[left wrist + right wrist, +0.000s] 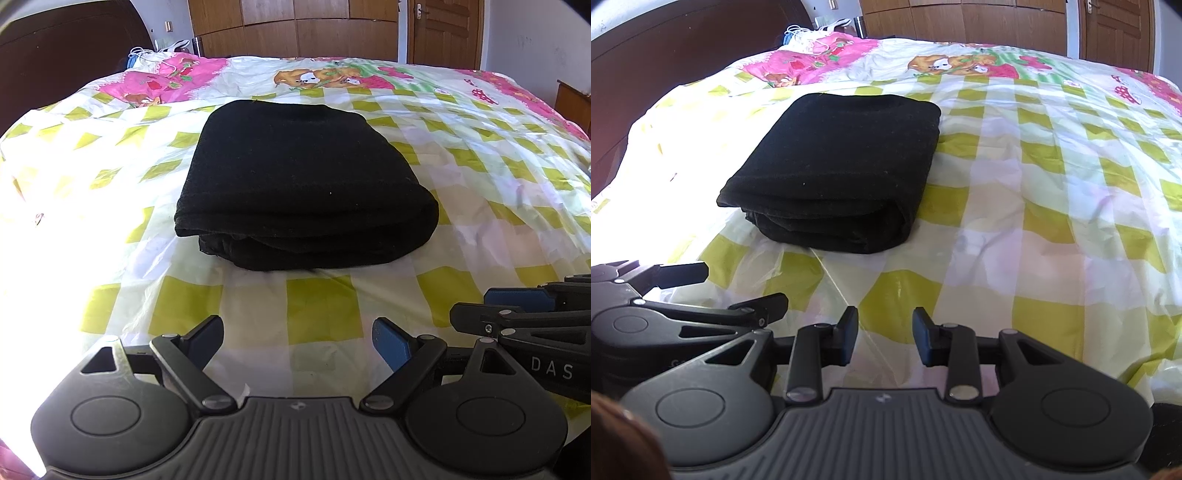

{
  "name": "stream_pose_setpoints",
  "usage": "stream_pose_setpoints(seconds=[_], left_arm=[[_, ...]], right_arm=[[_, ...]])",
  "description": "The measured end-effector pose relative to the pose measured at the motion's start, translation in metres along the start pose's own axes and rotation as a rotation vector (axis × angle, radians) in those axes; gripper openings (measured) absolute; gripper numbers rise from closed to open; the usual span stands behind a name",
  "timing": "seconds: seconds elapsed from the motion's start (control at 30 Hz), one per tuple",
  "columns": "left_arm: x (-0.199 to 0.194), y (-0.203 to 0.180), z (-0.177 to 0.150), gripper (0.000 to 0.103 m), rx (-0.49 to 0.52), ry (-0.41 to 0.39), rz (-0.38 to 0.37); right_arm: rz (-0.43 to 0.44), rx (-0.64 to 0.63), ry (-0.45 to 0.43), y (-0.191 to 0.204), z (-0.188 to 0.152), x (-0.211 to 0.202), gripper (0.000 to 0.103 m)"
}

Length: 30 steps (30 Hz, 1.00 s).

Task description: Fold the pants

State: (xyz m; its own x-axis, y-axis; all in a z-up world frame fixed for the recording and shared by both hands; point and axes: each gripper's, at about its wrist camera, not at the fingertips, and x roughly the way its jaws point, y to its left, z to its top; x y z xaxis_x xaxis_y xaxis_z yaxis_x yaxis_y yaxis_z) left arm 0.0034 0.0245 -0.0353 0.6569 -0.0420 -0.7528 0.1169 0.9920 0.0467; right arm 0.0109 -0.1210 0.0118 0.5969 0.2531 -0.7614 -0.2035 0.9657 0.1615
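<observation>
The left gripper [297, 341] stands with its jaws spread wide and nothing between them, only bare sheet [321, 306] under the gap; the right gripper [884, 338] has its jaws set narrower, also empty, and it sits just beside the left one, close on its right. Both hang above the near edge of the bed [480, 177], clear of the cloth. Ahead of the jaws, a little way up the bed and apart from both, lie the pants [295, 177], already a compact black block of several stacked layers. From the left jaws they lie straight ahead; from the right jaws, ahead and to the left. The fabric looks soft, knit-like and limp, light enough to lift easily but likely to sag and unfold if pinched by one layer alone. It seems matte and not slippery, and nothing about it is fragile. The near face shows the rounded fold on top with looser edges underneath, so a sound hold would probably take the whole stack at its near corners, one corner per gripper. The folding itself appears essentially done.
</observation>
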Motion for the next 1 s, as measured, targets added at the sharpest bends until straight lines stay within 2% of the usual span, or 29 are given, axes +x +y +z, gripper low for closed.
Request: stream_pose_setpoints(seconds=[1.0], left_arm=[[0.0,0.0024,-0.0002,0.098,-0.016,0.008,-0.004]], right_arm=[[0.01,0.008,0.017,-0.0024,-0.0016,0.0037,0.034]])
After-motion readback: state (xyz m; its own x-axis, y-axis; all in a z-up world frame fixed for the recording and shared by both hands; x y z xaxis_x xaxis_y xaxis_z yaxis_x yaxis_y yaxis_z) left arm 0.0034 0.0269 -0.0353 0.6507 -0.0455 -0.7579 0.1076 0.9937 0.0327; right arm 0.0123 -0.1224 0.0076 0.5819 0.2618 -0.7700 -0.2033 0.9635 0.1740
